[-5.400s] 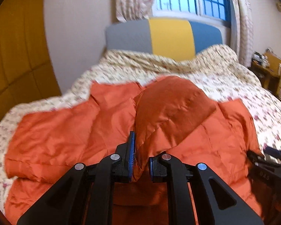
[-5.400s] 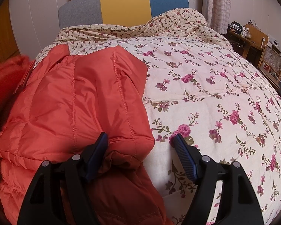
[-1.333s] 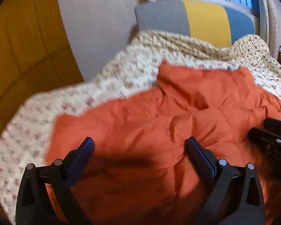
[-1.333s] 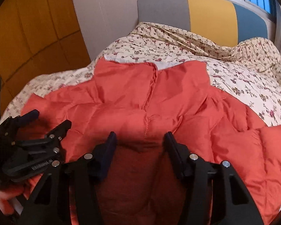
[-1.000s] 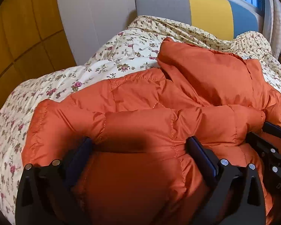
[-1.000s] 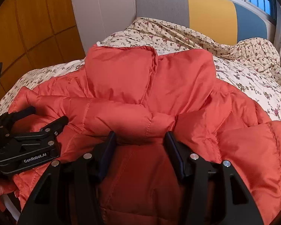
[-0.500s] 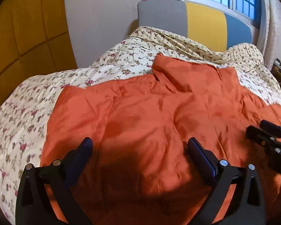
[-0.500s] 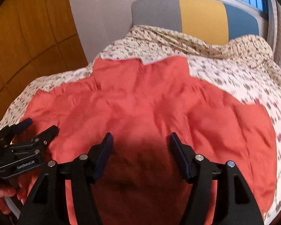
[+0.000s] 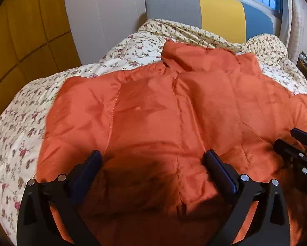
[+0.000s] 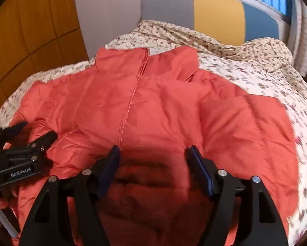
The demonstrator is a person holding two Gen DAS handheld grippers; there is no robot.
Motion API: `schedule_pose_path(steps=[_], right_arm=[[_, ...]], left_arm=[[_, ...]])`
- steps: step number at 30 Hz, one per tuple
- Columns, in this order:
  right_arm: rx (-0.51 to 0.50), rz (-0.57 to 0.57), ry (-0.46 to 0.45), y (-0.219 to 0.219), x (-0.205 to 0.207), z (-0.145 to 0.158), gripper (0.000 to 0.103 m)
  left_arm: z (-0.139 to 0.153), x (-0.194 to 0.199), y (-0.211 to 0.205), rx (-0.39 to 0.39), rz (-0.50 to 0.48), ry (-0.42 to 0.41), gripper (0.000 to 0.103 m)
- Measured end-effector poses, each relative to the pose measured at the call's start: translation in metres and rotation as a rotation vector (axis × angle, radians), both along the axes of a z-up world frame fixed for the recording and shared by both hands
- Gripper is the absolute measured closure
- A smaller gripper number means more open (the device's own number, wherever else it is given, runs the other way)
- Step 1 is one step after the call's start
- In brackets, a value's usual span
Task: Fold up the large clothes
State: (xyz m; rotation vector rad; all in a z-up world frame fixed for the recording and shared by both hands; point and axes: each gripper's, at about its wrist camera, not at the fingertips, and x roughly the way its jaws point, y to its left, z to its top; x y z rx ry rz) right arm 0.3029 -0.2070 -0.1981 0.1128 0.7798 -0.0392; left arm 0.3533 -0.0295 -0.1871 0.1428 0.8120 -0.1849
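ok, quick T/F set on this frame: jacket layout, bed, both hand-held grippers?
1. The orange puffer jacket lies spread on the floral quilt. True.
2. The left hand-held gripper is clamped on a sleeve. False: its jaws stand wide apart above the jacket and pinch nothing.
3. The jacket's collar points toward the headboard. True.
4. The right hand-held gripper grips the collar. False: its jaws are opening over the lower part of the jacket, with no fabric pinched.
5. The headboard is one solid colour. False: it has grey, yellow and blue panels.

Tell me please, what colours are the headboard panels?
Headboard: grey, yellow and blue, clearest in the right wrist view.
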Motion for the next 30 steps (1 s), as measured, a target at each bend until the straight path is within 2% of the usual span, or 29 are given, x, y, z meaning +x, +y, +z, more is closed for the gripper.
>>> schedule_pose_path(steps=[5, 9, 12, 16, 24, 30], right_arm=[[0.019, -0.023, -0.006, -0.002, -0.033, 0.015, 0.029], [-0.019, -0.019, -0.028, 0.004, -0.061, 0.024, 0.026], [-0.026, -0.023, -0.037, 0.004, -0.085, 0.027, 0.026], [-0.064, -0.037, -0.038, 0.0, -0.115, 0.028, 0.026], [-0.046, -0.11, 0.002, -0.039, -0.178, 0.018, 0.026], [-0.008, -0.204, 0.035, -0.08, -0.231, 0.007, 0.026]], left_arm=[[0.015, -0.038, 0.013, -0.028, 0.004, -0.029, 0.003], [0.01, -0.063, 0.018, -0.035, -0.017, 0.012, 0.003], [0.003, -0.084, 0.031, -0.091, -0.029, 0.044, 0.003], [0.0, -0.109, 0.054, -0.161, 0.004, 0.057, 0.003], [0.007, -0.151, 0.095, -0.114, 0.067, -0.02, 0.003], [0.007, -0.171, 0.135, -0.121, 0.142, -0.048, 0.003]])
